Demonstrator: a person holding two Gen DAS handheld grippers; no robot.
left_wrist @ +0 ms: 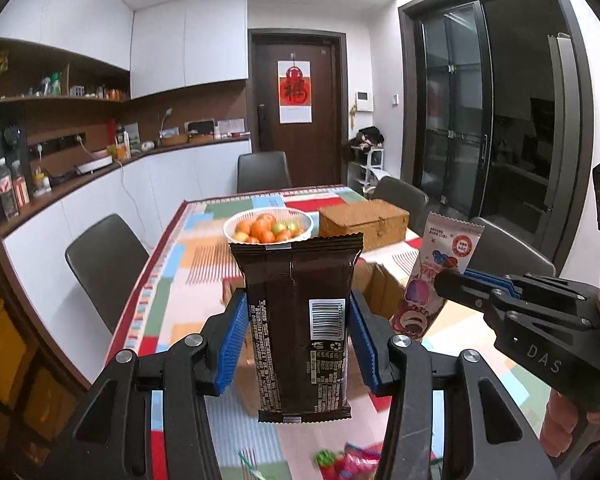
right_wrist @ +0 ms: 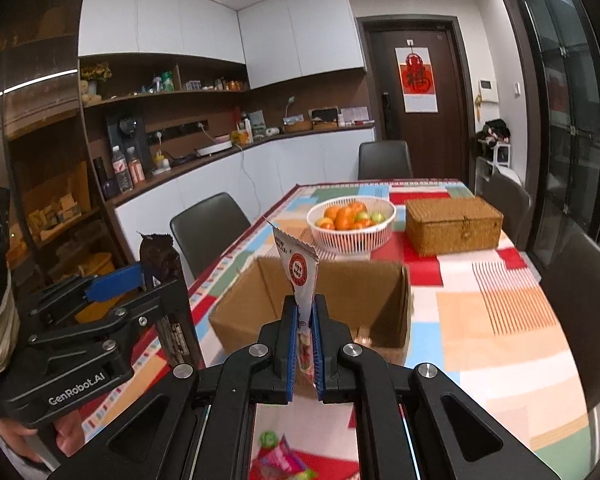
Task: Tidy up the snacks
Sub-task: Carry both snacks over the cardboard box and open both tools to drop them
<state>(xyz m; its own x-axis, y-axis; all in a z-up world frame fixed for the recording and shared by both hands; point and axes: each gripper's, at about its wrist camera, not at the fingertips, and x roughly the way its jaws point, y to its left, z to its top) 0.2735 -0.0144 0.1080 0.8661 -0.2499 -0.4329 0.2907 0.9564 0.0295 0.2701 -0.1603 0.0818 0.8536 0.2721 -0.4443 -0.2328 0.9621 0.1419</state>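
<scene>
My left gripper (left_wrist: 298, 320) is shut on a dark brown snack packet (left_wrist: 298, 320) held upright above the table, barcode side toward the camera. The same packet (right_wrist: 158, 258) shows edge-on in the right wrist view, in the left gripper (right_wrist: 140, 276). My right gripper (right_wrist: 305, 320) is shut on a thin white and pink snack sachet (right_wrist: 298, 272) that sticks up between its blue pads. That sachet (left_wrist: 436, 276) also appears at the right of the left wrist view, in the right gripper (left_wrist: 448, 284). An open cardboard box (right_wrist: 340, 296) stands on the table just ahead of both grippers.
A white basket of oranges and green fruit (right_wrist: 352, 218) and a woven wicker box (right_wrist: 454, 224) stand beyond the cardboard box on the patchwork tablecloth (right_wrist: 500, 320). More bright snack packets (right_wrist: 284, 456) lie below the grippers. Dark chairs (right_wrist: 208, 228) surround the table.
</scene>
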